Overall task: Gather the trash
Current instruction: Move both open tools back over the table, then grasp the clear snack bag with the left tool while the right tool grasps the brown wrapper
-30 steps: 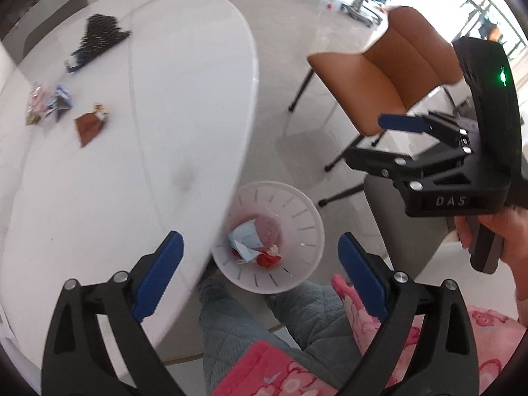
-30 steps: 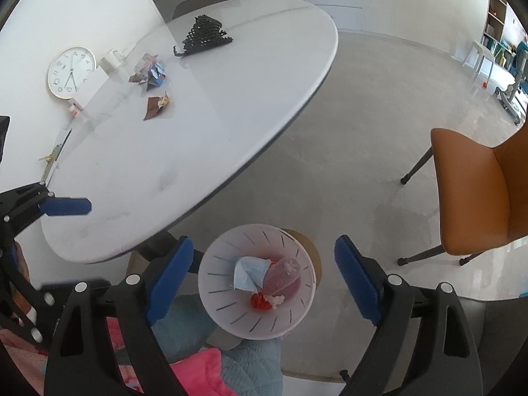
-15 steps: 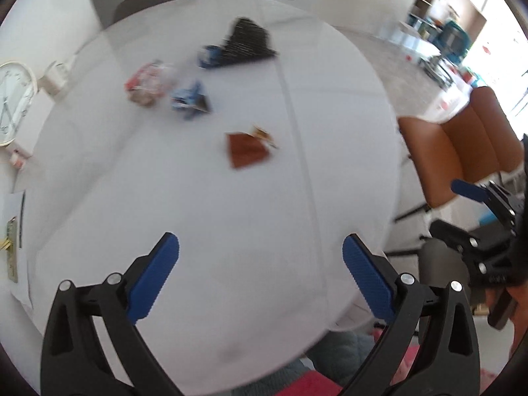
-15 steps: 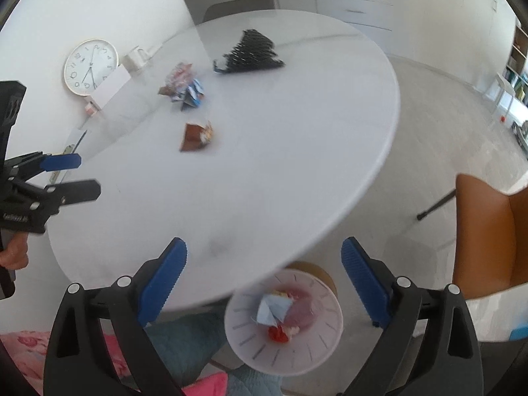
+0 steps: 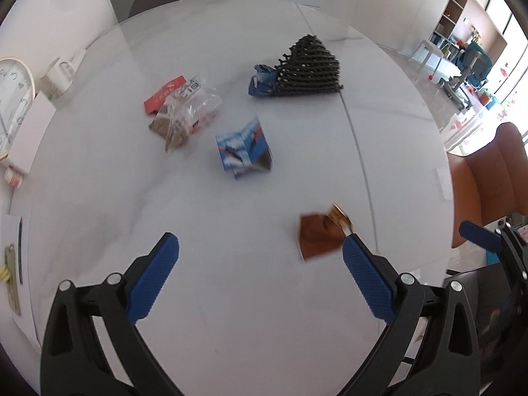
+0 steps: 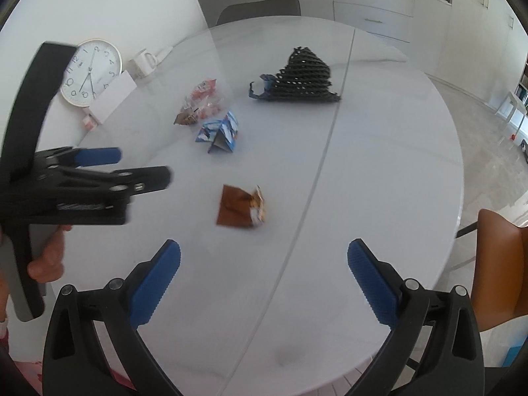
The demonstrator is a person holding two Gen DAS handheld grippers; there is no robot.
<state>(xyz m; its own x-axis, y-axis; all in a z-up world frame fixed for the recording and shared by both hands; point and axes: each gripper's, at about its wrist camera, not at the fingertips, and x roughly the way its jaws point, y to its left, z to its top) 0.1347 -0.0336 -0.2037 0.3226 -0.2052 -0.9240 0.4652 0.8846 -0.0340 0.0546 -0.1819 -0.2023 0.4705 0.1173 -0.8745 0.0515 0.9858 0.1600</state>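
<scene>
Table: a white oval table (image 5: 231,297) is now filling both wrist views, where a second ago both cameras were looking down at a pale slotted bin holding a few scraps; the bin is no longer showing in either view.
Meaning for the task: the drop into the bin is looking finished, and both grippers are swinging back toward the litter remaining on the tabletop, so I judge a new pick is beginning.
Left gripper: the left gripper (image 5: 260,247) is hovering over the near part of the table with its blue pads spread wide and nothing between them.
Right gripper: the right gripper (image 6: 264,257) is likewise standing wide apart and carrying nothing.
Black mesh piece: one black netted item (image 5: 310,66) is lying at the far side, with one crumpled blue wrapper (image 5: 262,82) touching its left edge.
Clear packet: one clear plastic packet with a red label (image 5: 181,109) is sitting left of centre.
Blue-and-white wrapper: one folded wrapper (image 5: 244,148) is lying mid-table, near the clear packet.
Brown wrapper: one brown wrapper (image 5: 320,234) is lying nearest, just beside the left gripper's right pad, probably the next target.
Count: five trash pieces are waiting on the table.
Bystanders: one wall clock (image 6: 90,72), one white mug (image 6: 145,61) and one orange chair (image 5: 488,181) are staying out of play.
</scene>
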